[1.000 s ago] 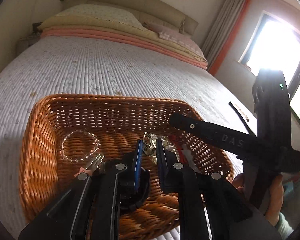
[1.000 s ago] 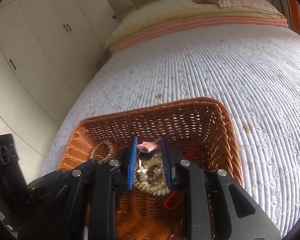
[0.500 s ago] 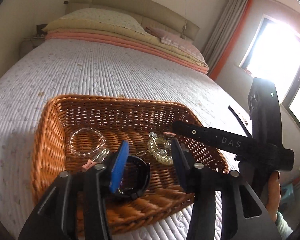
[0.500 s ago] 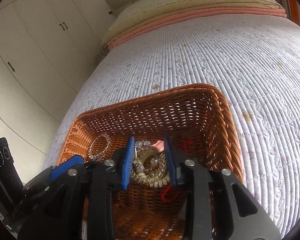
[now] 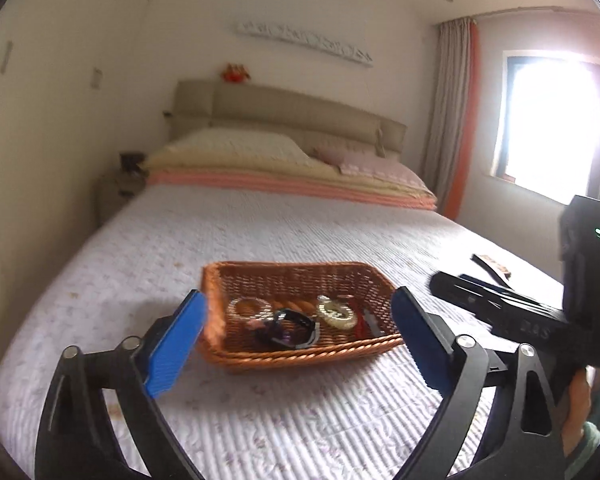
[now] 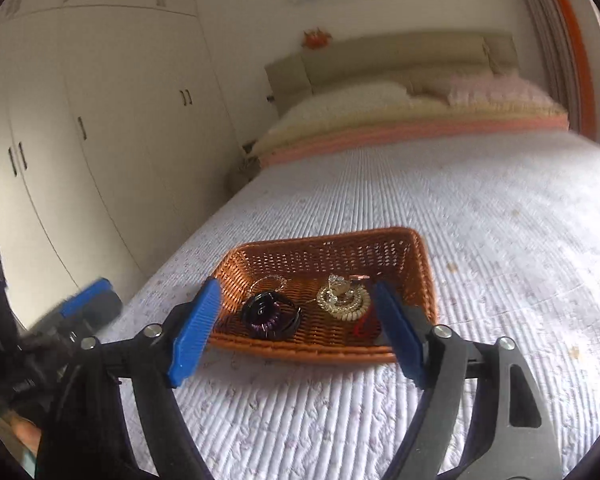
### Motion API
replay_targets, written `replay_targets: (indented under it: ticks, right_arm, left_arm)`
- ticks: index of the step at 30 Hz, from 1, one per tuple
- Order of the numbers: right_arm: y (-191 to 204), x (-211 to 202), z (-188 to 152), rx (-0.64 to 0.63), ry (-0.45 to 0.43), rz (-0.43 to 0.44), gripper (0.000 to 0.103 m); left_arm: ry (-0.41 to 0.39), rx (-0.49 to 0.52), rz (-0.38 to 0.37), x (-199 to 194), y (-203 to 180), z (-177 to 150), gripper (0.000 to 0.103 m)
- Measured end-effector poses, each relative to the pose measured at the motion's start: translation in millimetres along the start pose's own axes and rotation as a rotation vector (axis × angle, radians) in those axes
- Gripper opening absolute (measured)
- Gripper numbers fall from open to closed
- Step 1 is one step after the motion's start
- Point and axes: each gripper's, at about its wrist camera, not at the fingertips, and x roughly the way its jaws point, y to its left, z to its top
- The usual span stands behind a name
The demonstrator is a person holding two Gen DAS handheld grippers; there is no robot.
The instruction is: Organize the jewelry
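Wicker basket is sitting on the bed in the left wrist view, holding the jewelry; the left claw is hanging before the basket, jaws just opened wide, gripping nothing. In the right wrist view, the right claw is hanging before the basket, jaws likewise just opened and empty, the jewelry lying inside the basket.
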Motion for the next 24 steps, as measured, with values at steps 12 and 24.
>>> replay_targets:
  ticks: [12,24]
  right_arm:
    - [11.6,-46.7,-86.5,-0.112,-0.208,-0.194,0.096]
    - [2.8,-47.6,-98.4,-0.084,-0.213,-0.212,0.096]
  left_arm:
    - [-0.105,0.072,0.294,-24.4,-9.3,-70.1,0.091]
    - [-0.168,0.111,0.327,-43.5,-21.0,-78.1,0.096]
